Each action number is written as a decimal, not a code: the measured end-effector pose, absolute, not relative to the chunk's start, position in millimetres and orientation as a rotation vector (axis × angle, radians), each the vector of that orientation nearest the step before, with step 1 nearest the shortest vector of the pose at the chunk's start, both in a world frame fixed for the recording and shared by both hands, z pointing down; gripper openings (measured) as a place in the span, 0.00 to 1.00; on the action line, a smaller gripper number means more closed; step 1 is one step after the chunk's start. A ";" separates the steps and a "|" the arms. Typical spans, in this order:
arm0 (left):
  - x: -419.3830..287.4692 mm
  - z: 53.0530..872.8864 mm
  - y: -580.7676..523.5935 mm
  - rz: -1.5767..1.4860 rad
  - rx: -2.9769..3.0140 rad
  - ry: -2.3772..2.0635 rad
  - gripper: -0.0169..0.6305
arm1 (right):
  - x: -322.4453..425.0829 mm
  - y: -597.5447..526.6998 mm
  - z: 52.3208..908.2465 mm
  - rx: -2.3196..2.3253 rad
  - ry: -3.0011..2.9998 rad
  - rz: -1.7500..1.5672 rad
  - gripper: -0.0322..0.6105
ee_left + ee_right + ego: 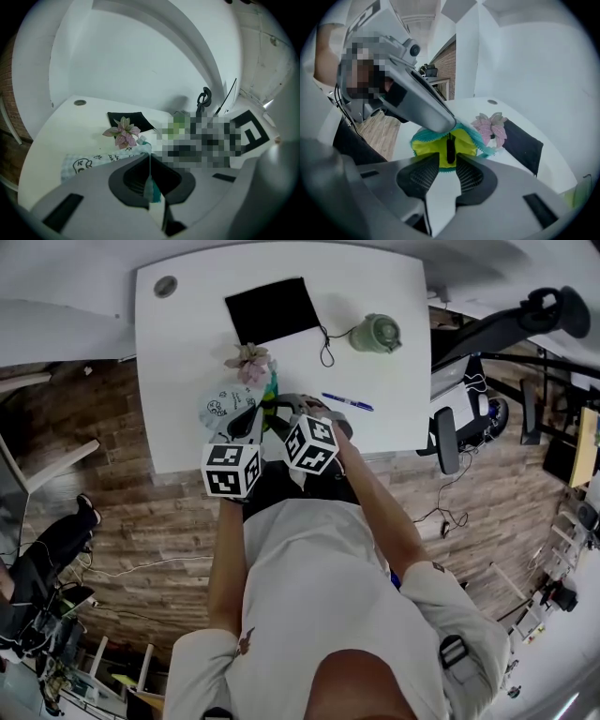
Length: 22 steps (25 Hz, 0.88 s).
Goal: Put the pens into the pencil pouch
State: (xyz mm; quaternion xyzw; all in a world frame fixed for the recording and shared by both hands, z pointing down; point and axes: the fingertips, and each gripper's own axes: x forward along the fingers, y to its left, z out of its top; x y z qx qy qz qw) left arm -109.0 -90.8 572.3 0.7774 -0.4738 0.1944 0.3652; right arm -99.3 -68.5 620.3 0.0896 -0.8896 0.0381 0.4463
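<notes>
A white counter with rounded corners and a round grommet was backed by a plain white wall, and a floor of brown wooden planks was laid around it. A black chair was parked at the counter's right, cables were strewn over the planks, and a stretch of brick wall was seen farther off, all evenly lit.

Desk: pouch at the near edge, before me. Flower just behind it, mat behind the flower, pot right of the mat. Pen lies right of the pouch; second pen stands in the pouch mouth.
</notes>
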 end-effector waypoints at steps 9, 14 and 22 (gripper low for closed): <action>-92.3 573.4 -91.5 0.533 2.022 -1.179 0.03 | -46.0 -77.0 609.2 0.373 -2.193 0.145 0.23; -76.0 576.6 -91.7 0.557 2.041 -1.142 0.03 | 4.2 -81.4 617.2 0.469 -2.140 0.189 0.23; -51.1 584.9 -93.9 0.608 2.051 -1.114 0.03 | 63.6 -84.5 628.0 0.569 -2.073 0.220 0.23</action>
